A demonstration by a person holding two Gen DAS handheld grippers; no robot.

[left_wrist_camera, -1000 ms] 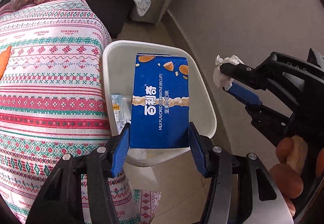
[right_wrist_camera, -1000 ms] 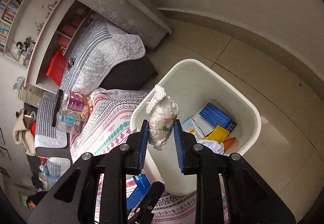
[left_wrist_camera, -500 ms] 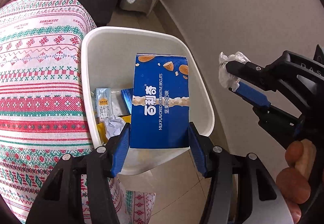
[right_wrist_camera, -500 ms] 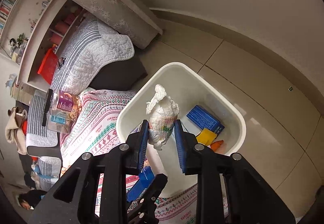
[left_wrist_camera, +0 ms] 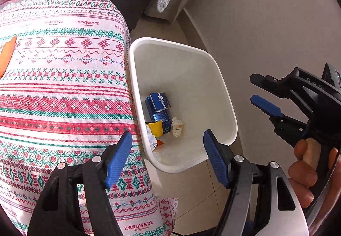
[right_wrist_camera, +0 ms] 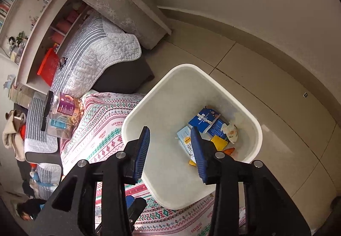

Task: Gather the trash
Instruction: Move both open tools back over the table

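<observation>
Both hand-held grippers, left (left_wrist_camera: 166, 157) and right (right_wrist_camera: 169, 150), now spread empty; biscuit box (right_wrist_camera: 207, 123) and tissue wad (right_wrist_camera: 230, 132) have dropped into the white bin (right_wrist_camera: 251, 116).

Both grippers hanging spread and bare

The left gripper (left_wrist_camera: 167, 157) is pointing forward and down with its blue-padded fingers (left_wrist_camera: 119, 157) standing wide apart, nothing sitting between them. The right gripper (right_wrist_camera: 169, 151) is likewise holding its jaws parted, its pads (right_wrist_camera: 142, 151) gripping nothing. Seen from the left wrist view, the right gripper (left_wrist_camera: 259, 93) is reaching in from the right side, and the person's right hand (left_wrist_camera: 309, 170) is wrapping its fingers around the handle.
</observation>
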